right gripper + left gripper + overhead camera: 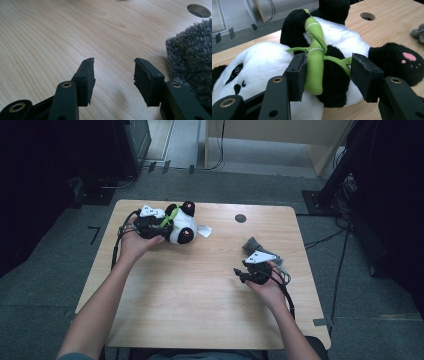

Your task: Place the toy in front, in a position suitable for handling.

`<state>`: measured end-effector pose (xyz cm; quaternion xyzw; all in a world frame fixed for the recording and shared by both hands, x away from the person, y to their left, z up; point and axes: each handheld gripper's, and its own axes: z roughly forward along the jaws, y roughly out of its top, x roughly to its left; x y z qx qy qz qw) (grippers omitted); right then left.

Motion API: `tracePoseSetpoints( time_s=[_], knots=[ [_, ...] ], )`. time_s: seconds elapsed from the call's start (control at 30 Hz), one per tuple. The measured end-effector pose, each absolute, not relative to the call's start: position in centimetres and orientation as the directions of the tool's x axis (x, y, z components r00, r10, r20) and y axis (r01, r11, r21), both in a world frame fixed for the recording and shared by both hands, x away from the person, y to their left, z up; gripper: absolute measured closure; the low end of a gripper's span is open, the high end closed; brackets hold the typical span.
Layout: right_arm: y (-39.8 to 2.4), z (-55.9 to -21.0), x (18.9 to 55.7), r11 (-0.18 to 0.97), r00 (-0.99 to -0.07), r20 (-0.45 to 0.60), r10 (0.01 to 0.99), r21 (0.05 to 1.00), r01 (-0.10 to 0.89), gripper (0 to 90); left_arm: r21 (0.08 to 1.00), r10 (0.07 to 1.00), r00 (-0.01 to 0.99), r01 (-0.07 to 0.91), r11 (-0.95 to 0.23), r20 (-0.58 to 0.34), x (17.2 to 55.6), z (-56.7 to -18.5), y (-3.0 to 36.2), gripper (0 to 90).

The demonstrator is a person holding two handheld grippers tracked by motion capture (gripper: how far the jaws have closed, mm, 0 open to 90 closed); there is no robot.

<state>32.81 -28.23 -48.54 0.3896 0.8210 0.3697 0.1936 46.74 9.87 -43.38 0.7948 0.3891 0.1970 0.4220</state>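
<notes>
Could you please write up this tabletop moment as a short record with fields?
surface: wooden table with a round hole
toy: panda lying at the far left, green stalk across it
left tongs: open, jaws either side of the stalk
right tongs: open over bare wood
beside right tongs: grey fuzzy cloth

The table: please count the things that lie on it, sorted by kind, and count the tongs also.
Plush panda, holding a green bamboo stalk: 1
Grey fuzzy cloth: 1
White paper tag: 1
Tongs, left and right, both open: 2
Total: 5
</notes>
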Motion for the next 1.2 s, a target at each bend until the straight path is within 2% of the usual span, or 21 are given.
tracePoseSetpoints(
  time_s=[0.3, 0.47, 0.6, 0.93, 1.0, 1.2],
  knots=[
    [-28.2, -48.5, 32.8, 0.423, -0.621, -0.030, 0.783, 0.757, 0.498, 51.6, 0.827, 0.793, 0.609, 0.448, -0.339, -0.005, 47.2, -44.1, 9.6, 48.4],
    [-28.2, -48.5, 32.8, 0.426, -0.621, -0.034, 0.783, 0.757, 0.495, 51.5, 0.824, 0.795, 0.606, 0.451, -0.344, 0.000, 47.1, -44.2, 9.5, 54.6],
    [-28.3, -48.5, 32.9, 0.419, -0.616, -0.033, 0.787, 0.761, 0.495, 51.6, 0.827, 0.802, 0.598, 0.450, -0.337, 0.002, 46.9, -44.1, 9.6, 63.6],
    [-28.5, -48.4, 32.9, 0.405, -0.608, -0.022, 0.794, 0.765, 0.501, 51.8, 0.840, 0.816, 0.577, 0.453, -0.300, -0.019, 46.5, -43.5, 9.8, 73.8],
    [-28.5, -48.4, 32.9, 0.404, -0.607, -0.021, 0.795, 0.765, 0.502, 51.7, 0.851, 0.822, 0.566, 0.457, -0.260, -0.054, 46.3, -43.1, 10.0, 82.2],
    [-28.5, -48.5, 32.9, 0.406, -0.609, -0.021, 0.793, 0.763, 0.503, 51.5, 0.851, 0.822, 0.565, 0.463, -0.249, -0.067, 46.5, -42.6, 10.4, 78.6]
  ],
)
